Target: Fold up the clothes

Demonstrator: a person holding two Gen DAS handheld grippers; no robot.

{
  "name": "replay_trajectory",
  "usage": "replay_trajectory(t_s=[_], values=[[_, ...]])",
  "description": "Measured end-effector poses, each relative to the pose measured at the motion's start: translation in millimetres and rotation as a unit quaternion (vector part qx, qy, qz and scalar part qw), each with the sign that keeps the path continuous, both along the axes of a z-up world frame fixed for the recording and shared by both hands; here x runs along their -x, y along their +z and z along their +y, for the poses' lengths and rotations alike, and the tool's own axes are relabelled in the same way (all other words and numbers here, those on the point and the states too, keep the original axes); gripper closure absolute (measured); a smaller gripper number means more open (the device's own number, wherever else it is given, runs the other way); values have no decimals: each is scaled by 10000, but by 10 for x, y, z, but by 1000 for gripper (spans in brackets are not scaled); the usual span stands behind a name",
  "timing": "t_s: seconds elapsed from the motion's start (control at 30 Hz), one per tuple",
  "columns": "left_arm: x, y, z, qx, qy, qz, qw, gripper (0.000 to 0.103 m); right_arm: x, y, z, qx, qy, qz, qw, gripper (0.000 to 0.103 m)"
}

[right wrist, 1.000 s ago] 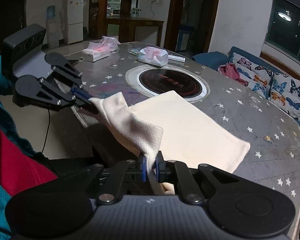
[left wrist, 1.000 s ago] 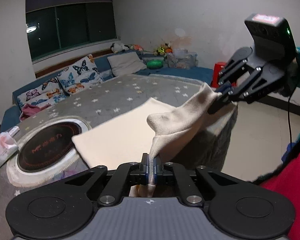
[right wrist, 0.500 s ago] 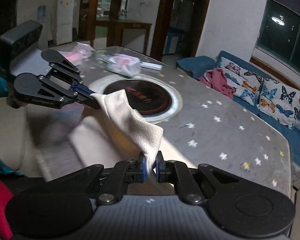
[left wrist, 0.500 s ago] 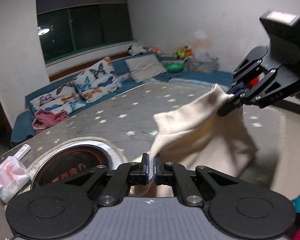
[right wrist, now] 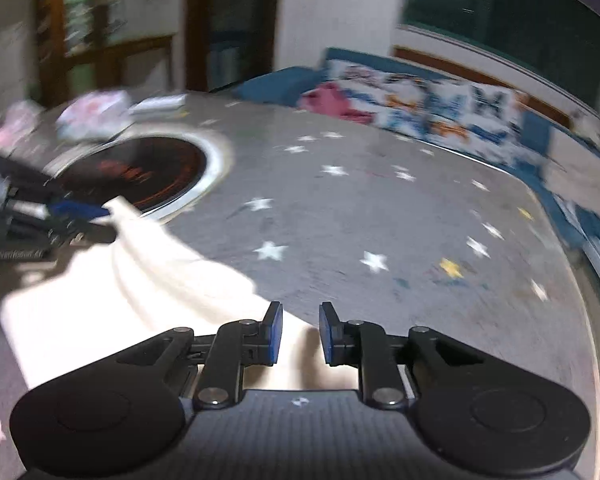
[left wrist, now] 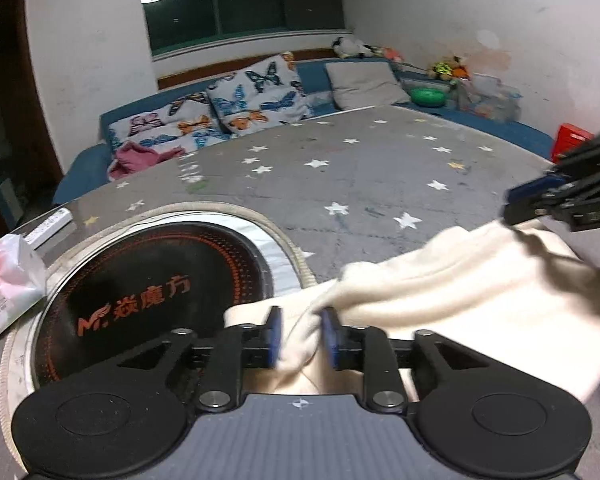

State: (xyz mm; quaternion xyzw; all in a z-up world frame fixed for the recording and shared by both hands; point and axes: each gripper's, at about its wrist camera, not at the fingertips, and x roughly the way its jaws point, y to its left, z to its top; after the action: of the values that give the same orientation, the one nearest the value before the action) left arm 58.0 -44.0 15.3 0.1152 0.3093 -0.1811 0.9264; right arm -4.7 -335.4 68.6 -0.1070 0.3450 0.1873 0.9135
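Observation:
A cream cloth point(left wrist: 480, 292) lies folded over itself on the grey star-patterned table point(left wrist: 360, 176). My left gripper point(left wrist: 299, 336) is open, its jaws apart with a ridge of the cloth loose between them. My right gripper point(right wrist: 300, 334) is open and empty above the cloth's right edge point(right wrist: 148, 280). The right gripper also shows at the right of the left wrist view point(left wrist: 568, 200), just above the cloth. The left gripper shows at the left of the right wrist view point(right wrist: 40, 216), at the cloth's far corner.
A round black induction hob point(left wrist: 152, 300) is set in the table just left of the cloth. A tissue pack point(left wrist: 4, 280) and a remote point(left wrist: 48, 224) lie at the far left. A blue sofa with butterfly cushions point(left wrist: 256, 100) runs behind the table.
Both grippers carried the cloth's lifted edge forward over the table and lowered it. Both jaws have opened and let go of the cloth.

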Motion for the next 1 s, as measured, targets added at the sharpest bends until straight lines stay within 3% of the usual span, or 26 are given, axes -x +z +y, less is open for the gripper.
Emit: replay_trajectory(t_s=[0.13, 0.33, 0.43, 0.63, 0.8, 1.0], values=[[73, 133, -5, 201, 165, -110, 9996, 73, 222, 79, -166, -454, -169, -54, 9988, 84], [178, 258, -188, 481, -281, -82, 9984, 77, 317, 47, -133, -528, -92, 24, 9986, 84], [162, 194, -309, 397, -448, 12, 9982, 77, 261, 30, -56, -682, -78, 123, 9976, 84], [-19, 43, -414, 416, -439, 258, 9978, 77, 173, 27, 260, -663, 342, 122, 9971, 84], [-28, -2, -405, 443, -370, 215, 9981, 77, 12, -114, 364, -602, 128, 364, 9974, 86], [-11, -20, -380, 565, -324, 196, 9977, 77, 17, -57, 485, -504, 71, 226, 9984, 86]])
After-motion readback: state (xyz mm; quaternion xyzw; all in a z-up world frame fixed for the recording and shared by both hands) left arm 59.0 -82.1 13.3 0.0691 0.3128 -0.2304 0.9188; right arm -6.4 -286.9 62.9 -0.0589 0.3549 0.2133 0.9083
